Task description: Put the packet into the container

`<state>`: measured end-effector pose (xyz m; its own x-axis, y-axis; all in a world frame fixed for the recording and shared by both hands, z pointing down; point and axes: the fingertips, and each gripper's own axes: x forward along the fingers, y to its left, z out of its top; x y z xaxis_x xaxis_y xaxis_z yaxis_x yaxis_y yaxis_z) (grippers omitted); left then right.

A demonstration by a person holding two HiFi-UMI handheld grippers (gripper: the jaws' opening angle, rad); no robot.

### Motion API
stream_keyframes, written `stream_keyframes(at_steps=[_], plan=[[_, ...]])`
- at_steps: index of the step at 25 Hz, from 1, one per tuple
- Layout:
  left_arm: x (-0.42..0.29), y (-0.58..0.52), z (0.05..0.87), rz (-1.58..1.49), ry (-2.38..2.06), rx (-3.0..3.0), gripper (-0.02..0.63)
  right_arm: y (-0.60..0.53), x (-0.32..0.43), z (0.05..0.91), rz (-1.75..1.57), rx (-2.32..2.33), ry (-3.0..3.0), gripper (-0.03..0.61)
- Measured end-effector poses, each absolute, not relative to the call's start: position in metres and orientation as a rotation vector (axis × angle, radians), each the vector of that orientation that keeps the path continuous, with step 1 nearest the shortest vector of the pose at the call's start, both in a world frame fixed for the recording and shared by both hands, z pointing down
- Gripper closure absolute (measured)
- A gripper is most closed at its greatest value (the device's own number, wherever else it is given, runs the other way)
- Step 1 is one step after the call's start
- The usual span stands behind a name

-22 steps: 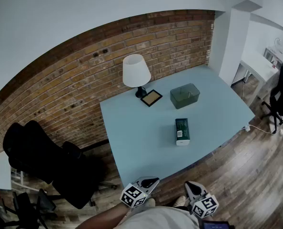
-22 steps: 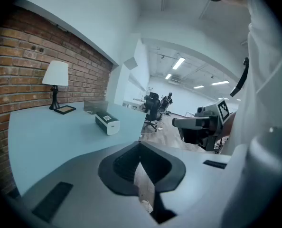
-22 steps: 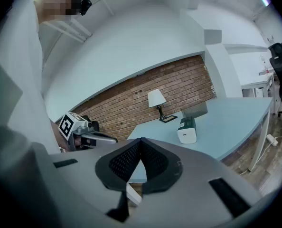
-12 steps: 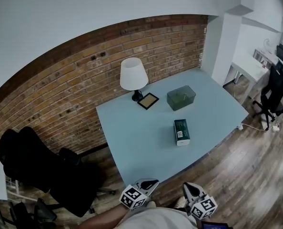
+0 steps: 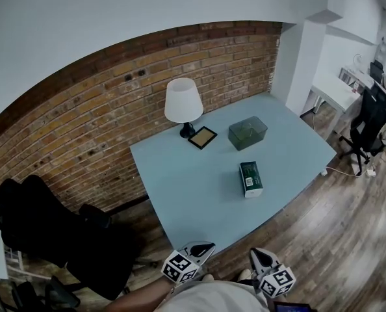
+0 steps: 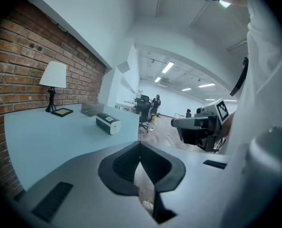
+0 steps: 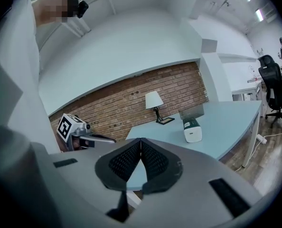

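A dark green packet with a white end lies flat on the pale blue table, right of its middle. Behind it stands a clear rectangular container. Both grippers hang near my body, short of the table's near edge and far from the packet. My left gripper has its jaws shut with nothing between them, and so does my right gripper. The packet and container also show in the left gripper view, and the packet with the container in the right gripper view.
A white-shaded lamp and a small framed picture stand at the table's back by the brick wall. Black office chairs are left of the table. A white desk and another chair stand far right on the wooden floor.
The head view has shifted slightly, so the table and room sit a little differently in frame. Both grippers stay in place near my body, and the packet and container have not moved.
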<state>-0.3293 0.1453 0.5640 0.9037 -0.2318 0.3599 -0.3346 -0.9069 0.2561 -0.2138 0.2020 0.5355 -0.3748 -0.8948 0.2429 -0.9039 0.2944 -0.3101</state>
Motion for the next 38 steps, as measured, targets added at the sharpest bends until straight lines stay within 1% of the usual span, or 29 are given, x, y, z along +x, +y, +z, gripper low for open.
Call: stream_keyframes(at_steps=[10, 27, 38], plan=[[-0.347, 0.135, 0.560, 0.443, -0.429, 2.751, 0.604, 0.192, -0.228, 0.535, 0.620, 1.740, -2.480, 0.568], [-0.353, 0.144, 0.565, 0.438, -0.437, 2.730, 0.604, 0.197, -0.232, 0.533, 0.646, 1.722, -2.435, 0.568], [-0.329, 0.158, 0.568, 0.469, -0.369, 2.752, 0.604, 0.216, -0.210, 0.538, 0.655, 1.775, -2.408, 0.568]])
